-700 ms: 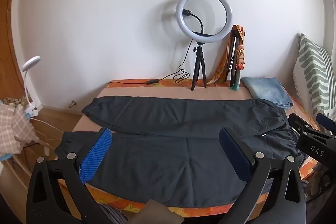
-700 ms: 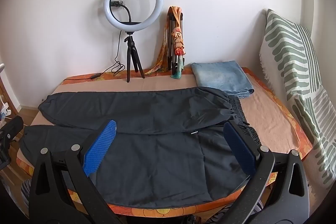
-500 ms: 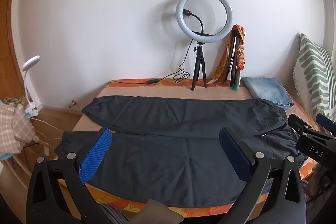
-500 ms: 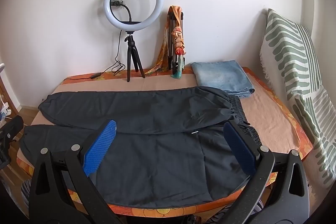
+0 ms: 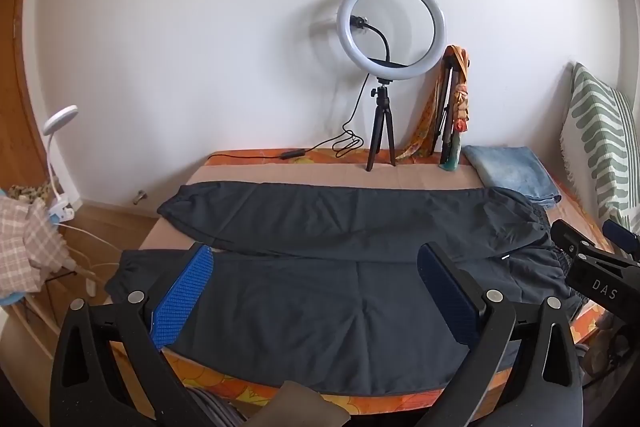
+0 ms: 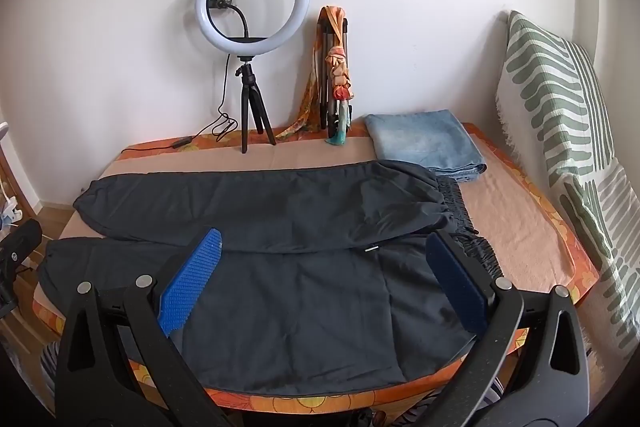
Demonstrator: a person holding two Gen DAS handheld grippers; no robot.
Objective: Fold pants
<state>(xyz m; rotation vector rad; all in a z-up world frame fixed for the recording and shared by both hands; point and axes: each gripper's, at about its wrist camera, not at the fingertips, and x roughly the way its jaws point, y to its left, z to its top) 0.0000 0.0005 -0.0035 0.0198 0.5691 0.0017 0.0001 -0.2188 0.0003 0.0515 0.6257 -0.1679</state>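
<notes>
- The left hand-held gripper (image 5: 316, 291), black with blue ribbed pads, hangs over the near edge of the surface with its jaws spread wide and nothing between them. It's tilted down toward the fabric and not touching it.
- The right hand-held gripper (image 6: 324, 279) looks the same: jaws wide apart, empty, angled down over the cloth. Its black body (image 5: 592, 275) pokes into the left camera's view at the right edge.
- The dark charcoal pants (image 6: 280, 291) lie flat across the surface, both legs stretched out side by side toward the left, the far leg slightly overlapping the near one. The gathered elastic waistband (image 6: 472, 239) sits on the right.
- Underneath is the surface (image 6: 520, 219), covered by a peach cloth with an orange flowery border.
- A folded light blue denim piece (image 6: 424, 143) sits at the far right corner, just beside the waistband end of the pants.
- Along the back wall stands a white ring light on a small black tripod (image 6: 252, 7), and next to it a folded tripod draped with an orange patterned scarf (image 6: 338, 67).
- A green and white striped cushion (image 6: 560, 107) leans up on the right side.
- Off to the left in the left camera's view there's a white clip lamp (image 5: 60, 131) and some checked fabric (image 5: 28, 239).
</notes>
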